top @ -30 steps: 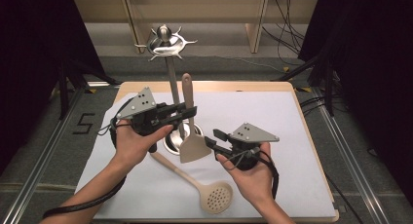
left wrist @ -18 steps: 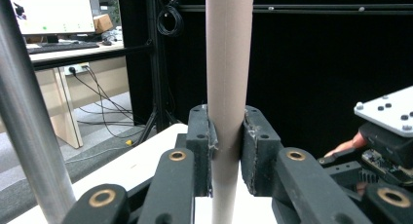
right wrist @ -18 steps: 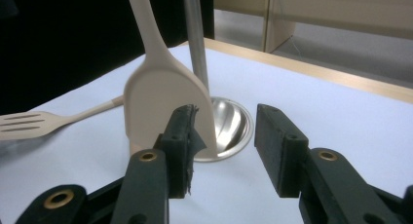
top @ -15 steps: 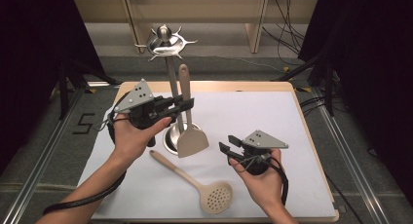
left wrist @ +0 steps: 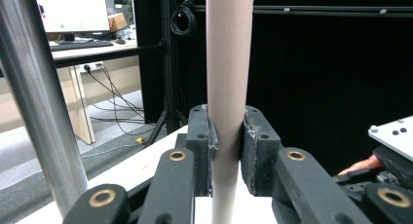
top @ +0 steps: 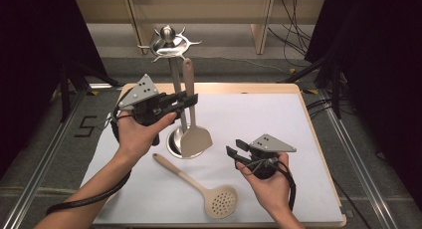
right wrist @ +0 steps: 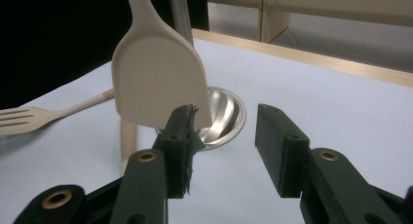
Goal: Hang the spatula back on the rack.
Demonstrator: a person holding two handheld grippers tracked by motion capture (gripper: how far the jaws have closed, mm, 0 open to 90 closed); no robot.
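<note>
The worktop point(top: 308, 139) carries a metal hanging stand point(top: 171, 79) just beside the left gripper point(top: 191, 100), which is clamped on the spatula point(top: 191, 124) handle, holding it upright, probably to lift it onto a hook. The right gripper point(top: 234, 149), jaws just opened and empty, sits low past the blade, apparently having let go, with the slotted spoon point(top: 199, 186) lying nearby.

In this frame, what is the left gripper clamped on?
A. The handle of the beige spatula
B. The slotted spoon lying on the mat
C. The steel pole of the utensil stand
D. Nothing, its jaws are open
A: in the left gripper view, the left gripper pads press both sides of the spatula handle, with the stand's pole off to the side.
</note>
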